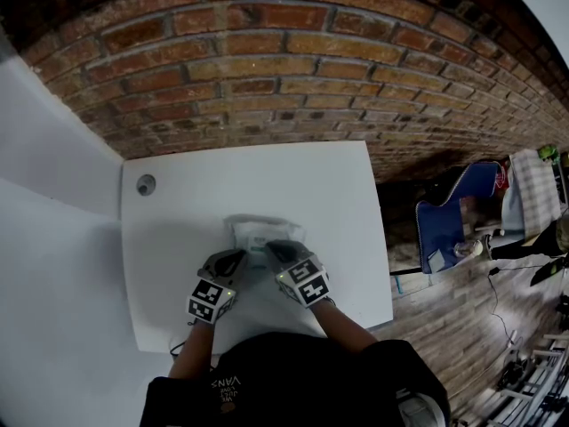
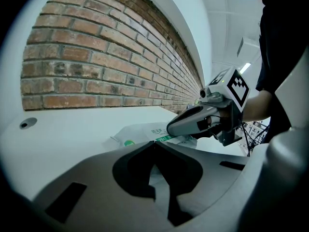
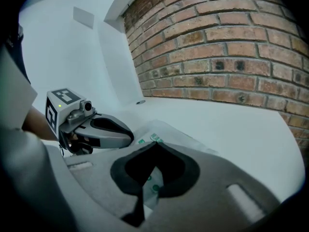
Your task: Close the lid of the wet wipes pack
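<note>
Wet wipes pack (image 1: 263,233) lies flat on the white tabletop (image 1: 178,238), midway along its near edge and a little in from it, with both grippers at the pack's near side. The left gripper (image 2: 155,142) has its jaws together over the pack's near left part, and the right gripper (image 3: 155,143) has its jaws together over the near right part (contact with the pack cannot be confirmed). Farther off, a round grommet (image 1: 146,184) sits near the far left corner, and a brick wall (image 1: 267,60) runs behind the far edge.
</note>
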`<move>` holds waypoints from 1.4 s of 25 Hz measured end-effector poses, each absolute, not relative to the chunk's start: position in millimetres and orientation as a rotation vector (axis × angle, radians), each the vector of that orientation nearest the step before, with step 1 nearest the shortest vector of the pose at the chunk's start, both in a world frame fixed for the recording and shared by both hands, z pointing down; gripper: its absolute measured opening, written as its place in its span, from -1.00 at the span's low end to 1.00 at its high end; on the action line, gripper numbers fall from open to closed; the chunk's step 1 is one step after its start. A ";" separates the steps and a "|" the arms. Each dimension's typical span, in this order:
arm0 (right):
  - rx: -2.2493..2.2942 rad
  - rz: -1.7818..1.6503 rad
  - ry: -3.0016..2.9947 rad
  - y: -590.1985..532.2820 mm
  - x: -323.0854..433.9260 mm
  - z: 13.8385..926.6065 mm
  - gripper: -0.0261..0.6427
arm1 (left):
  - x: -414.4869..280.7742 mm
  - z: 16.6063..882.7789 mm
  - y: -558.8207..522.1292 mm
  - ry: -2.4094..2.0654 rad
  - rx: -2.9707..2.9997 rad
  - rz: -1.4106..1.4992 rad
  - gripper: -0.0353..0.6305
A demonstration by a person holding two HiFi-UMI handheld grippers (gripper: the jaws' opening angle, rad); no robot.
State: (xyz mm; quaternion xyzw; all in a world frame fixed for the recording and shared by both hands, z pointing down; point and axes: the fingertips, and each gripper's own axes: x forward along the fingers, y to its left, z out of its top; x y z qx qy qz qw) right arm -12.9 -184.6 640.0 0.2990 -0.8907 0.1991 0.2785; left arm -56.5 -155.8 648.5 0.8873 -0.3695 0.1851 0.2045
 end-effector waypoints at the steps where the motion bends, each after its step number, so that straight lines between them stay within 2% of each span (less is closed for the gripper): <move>1: 0.801 0.535 -2.390 -184.4 -13.0 640.1 -0.93 | -56.5 648.6 -155.8 -1.031 2.474 0.516 -0.90; 35: 0.803 0.541 -2.370 -182.3 -13.6 635.8 -0.93 | -62.5 636.3 -153.7 -1.080 2.472 0.481 -0.90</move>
